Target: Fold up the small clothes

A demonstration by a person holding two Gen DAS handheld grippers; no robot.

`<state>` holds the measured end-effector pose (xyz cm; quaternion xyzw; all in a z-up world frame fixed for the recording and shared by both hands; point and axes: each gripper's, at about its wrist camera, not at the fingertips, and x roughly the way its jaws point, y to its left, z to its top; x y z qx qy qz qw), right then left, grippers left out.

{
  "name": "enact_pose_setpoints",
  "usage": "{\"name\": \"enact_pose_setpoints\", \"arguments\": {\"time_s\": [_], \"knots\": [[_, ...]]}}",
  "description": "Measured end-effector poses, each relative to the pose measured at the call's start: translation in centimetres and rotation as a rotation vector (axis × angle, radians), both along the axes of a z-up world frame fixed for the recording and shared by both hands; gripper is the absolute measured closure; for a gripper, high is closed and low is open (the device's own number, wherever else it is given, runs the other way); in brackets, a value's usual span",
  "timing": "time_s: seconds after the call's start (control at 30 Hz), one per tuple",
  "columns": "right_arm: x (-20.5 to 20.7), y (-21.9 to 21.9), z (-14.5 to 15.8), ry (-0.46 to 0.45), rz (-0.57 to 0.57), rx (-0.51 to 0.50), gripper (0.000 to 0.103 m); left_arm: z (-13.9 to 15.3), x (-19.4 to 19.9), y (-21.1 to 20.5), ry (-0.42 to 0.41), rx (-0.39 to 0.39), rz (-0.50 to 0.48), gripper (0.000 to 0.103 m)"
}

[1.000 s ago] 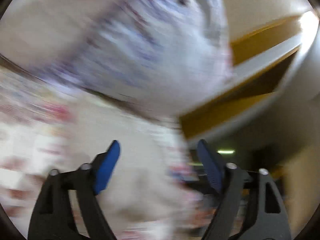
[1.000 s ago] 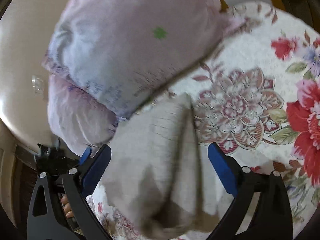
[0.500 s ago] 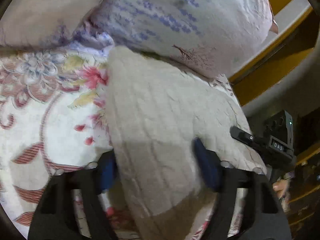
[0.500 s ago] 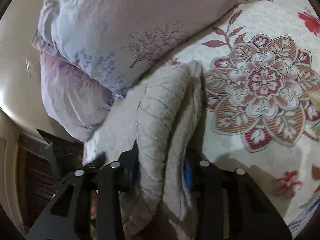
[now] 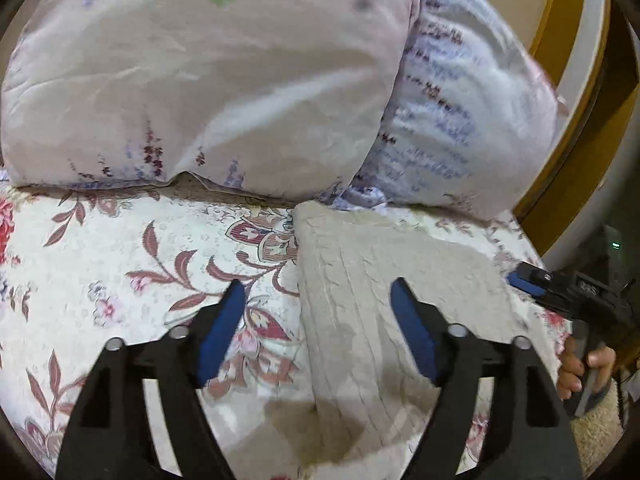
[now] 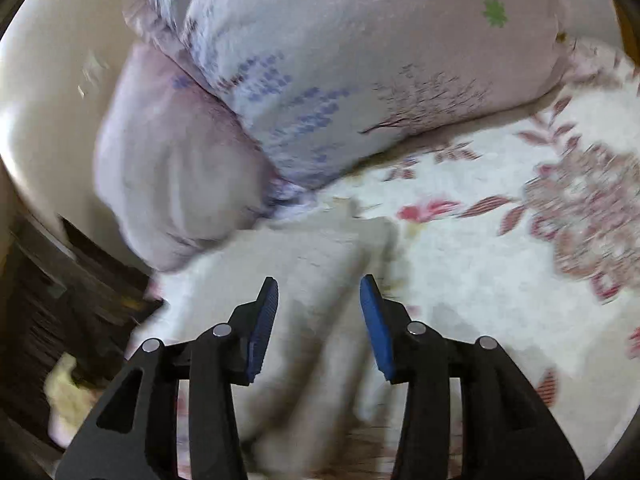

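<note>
1. Left tool (image 5: pixel 316 320): jaws set wide apart, blue pads clear of all fabric; nothing is gripped. It hangs over the left edge of the folded garment, one pad above the bedspread and the other above the knit.
2. Right tool (image 6: pixel 318 320): jaws parted with a visible gap between the blue pads; nothing is gripped. It hangs over the garment's near portion. The right wrist view is motion-blurred, so fine detail is unclear.
3. Bedspread (image 5: pixel 100 264) (image 6: pixel 480 264): white with red and pink flowers and dark red leaves. It carries every item listed below.
4. Large pillow (image 5: pixel 200 80) (image 6: pixel 380 60): pale pink with a small green mark and purple sprigs near its lower seam. It lies at the head of the bed on the bedspread.
5. Second pillow (image 5: pixel 472 112) (image 6: pixel 168 160): white and lilac with rows of purple print. It is partly covered by the large pillow and touches the garment's far edge.
6. Folded garment (image 5: pixel 380 300) (image 6: pixel 312 264): beige ribbed knit, folded into a long strip. It lies flat on the bedspread with its far end against the pillows and its near end below both tools.
7. Right tool body, as seen from the left wrist view (image 5: pixel 576 292): black with a blue pad, at the right edge of the bed just beside the garment, held by the person's right hand (image 5: pixel 580 368).
</note>
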<state>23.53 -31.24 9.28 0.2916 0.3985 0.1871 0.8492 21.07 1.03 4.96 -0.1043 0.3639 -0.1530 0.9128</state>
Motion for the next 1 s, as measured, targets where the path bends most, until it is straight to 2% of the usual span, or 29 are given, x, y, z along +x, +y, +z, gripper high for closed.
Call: {"name": "enact_pose_setpoints", "arguments": {"time_s": [0.07, 0.13, 0.23, 0.27, 0.33, 0.37, 0.43, 0.47, 0.5, 0.57, 0.6, 0.67, 0.7, 0.8, 0.87, 0.93, 1.0], "knots": [[0.8, 1.1, -0.6, 0.038, 0.039, -0.002, 0.058, 0.3, -1.3, 0.1, -0.010, 0.021, -0.003, 0.012], [1.6, 2.6, -1.8, 0.081, 0.057, -0.036, 0.096, 0.4, -3.4, 0.4, -0.024, 0.066, 0.010, 0.003], [2.5, 1.1, -1.5, 0.043, -0.090, -0.050, 0.095, 0.0, -4.9, -1.3, -0.041, 0.136, 0.004, 0.002], [3.0, -0.2, -1.5, 0.054, -0.155, -0.024, 0.095, -0.5, -5.7, -1.8, -0.040, 0.159, -0.006, 0.002], [3.9, -0.9, -2.3, 0.111, -0.179, -0.024, 0.095, -1.4, -6.7, -2.6, -0.033, 0.208, -0.019, 0.002], [3.6, -0.8, -2.4, 0.121, -0.162, -0.037, 0.091, -1.8, -6.9, -3.0, -0.030, 0.222, -0.024, 0.002], [1.9, -0.4, -1.6, 0.112, -0.178, -0.095, 0.060, -2.6, -7.4, -3.6, -0.019, 0.245, -0.031, 0.002], [0.2, -0.1, -0.7, 0.104, -0.209, -0.164, 0.026, -3.1, -7.7, -3.9, 0.002, 0.260, -0.026, 0.002], [-1.4, -0.1, 0.0, 0.071, -0.236, -0.202, 0.010, -3.5, -7.7, -4.1, 0.016, 0.270, -0.021, 0.002], [-5.5, 0.2, 1.5, -0.030, -0.258, -0.258, 0.006, -4.1, -7.8, -4.4, 0.040, 0.294, -0.006, 0.002], [-7.1, 0.4, 1.8, -0.036, -0.266, -0.293, 0.001, -4.5, -7.7, -4.7, 0.064, 0.317, 0.000, 0.002], [-10.5, 1.1, 1.8, -0.037, -0.306, -0.360, 0.001, -5.1, -7.1, -5.3, 0.107, 0.355, 0.014, 0.002], [-11.7, 1.8, 1.4, -0.045, -0.279, -0.367, 0.001, -5.3, -7.0, -5.5, 0.122, 0.365, 0.017, 0.002], [-12.6, 5.1, -0.7, -0.006, -0.163, -0.386, 0.001, -5.7, -6.8, -6.1, 0.144, 0.388, 0.023, 0.002], [-12.4, 7.7, -2.3, 0.039, -0.098, -0.464, 0.001, -5.7, -7.0, -6.3, 0.144, 0.400, 0.036, 0.002], [-12.0, 9.4, -3.2, 0.069, -0.075, -0.520, 0.001, -5.8, -7.1, -6.1, 0.150, 0.393, 0.041, 0.002], [-11.6, 10.8, -3.4, 0.072, -0.080, -0.594, 0.001, -5.9, -7.0, -5.4, 0.170, 0.350, 0.037, 0.002]]}}
